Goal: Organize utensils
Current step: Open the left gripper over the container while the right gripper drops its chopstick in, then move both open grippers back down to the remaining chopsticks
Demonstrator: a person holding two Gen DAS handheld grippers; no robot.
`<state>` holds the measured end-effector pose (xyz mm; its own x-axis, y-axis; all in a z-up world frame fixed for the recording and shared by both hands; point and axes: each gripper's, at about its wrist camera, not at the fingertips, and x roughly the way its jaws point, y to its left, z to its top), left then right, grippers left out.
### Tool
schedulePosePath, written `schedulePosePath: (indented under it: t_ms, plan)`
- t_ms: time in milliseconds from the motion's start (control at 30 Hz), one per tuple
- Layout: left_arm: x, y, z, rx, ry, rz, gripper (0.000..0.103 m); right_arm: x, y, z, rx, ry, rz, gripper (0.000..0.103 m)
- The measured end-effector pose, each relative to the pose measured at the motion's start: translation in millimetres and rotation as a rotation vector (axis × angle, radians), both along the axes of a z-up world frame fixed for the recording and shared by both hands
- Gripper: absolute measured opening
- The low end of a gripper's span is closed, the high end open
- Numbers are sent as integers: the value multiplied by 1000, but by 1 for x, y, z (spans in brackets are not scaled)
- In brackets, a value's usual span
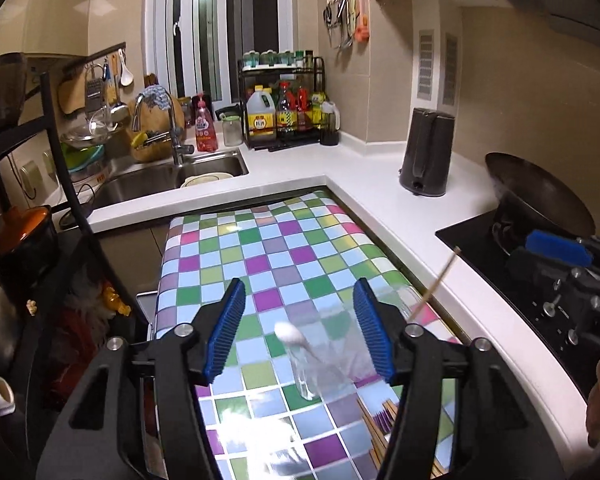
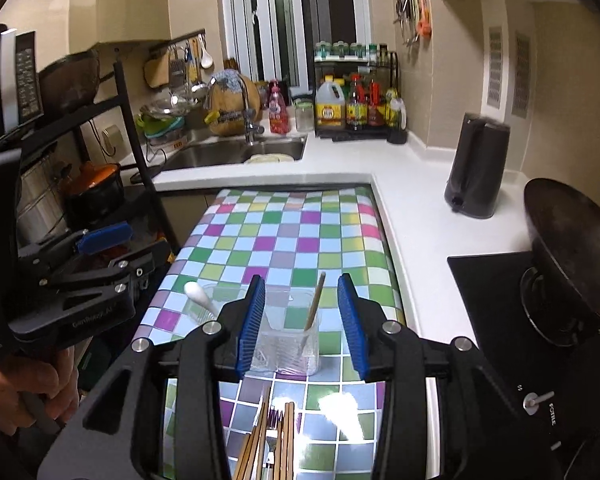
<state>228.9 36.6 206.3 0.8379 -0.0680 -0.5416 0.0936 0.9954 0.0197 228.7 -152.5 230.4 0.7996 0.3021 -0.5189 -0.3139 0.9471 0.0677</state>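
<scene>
Right now you are holding both grippers over the checkered tablecloth point(image 2: 284, 236), and neither one is gripping anything. Your right gripper point(image 2: 302, 324) is standing with its jaws wide apart, and the clear plastic cup point(image 2: 286, 340) is sitting on the cloth just ahead of them, framed in the gap without touching either blue pad. One chopstick point(image 2: 313, 312) is leaning inside that cup, its top tilting toward the right jaw. A second clear cup point(image 2: 216, 304), partly hidden behind the left jaw, is holding a white spoon point(image 2: 198, 298) whose bowl is sticking out to the left. Below the jaws, close to the camera, a bundle of loose chopsticks point(image 2: 268, 440) is lying flat on the cloth.

Your left gripper point(image 1: 300, 336) is also standing open, its jaws spread well apart. Between them the spoon point(image 1: 290, 334) and its cup point(image 1: 312, 372) are showing blurred. Past the right jaw the chopstick point(image 1: 440, 280) is rising at a slant toward the stove point(image 1: 500, 264).
</scene>
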Motion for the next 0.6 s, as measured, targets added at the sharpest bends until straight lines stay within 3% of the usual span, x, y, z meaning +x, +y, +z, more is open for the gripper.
schedulePosePath:
  t_ms: [133,300,433,600]
  plan:
    - [-45,-7,-23,-7,-36,7,40,-47,-13,-10,7,-75,10,39]
    - [-100,-24,-76,17,-64,33,26,-99,-32,-61,19,-104,-9,36]
    - [-136,-34,-126,-14,-36,52,19,-122,-47,-118,70,-51,-25,16]
    - [-179,-44,-179,-100,17,111,16,-142,-57,-187,89,41,-64,14]
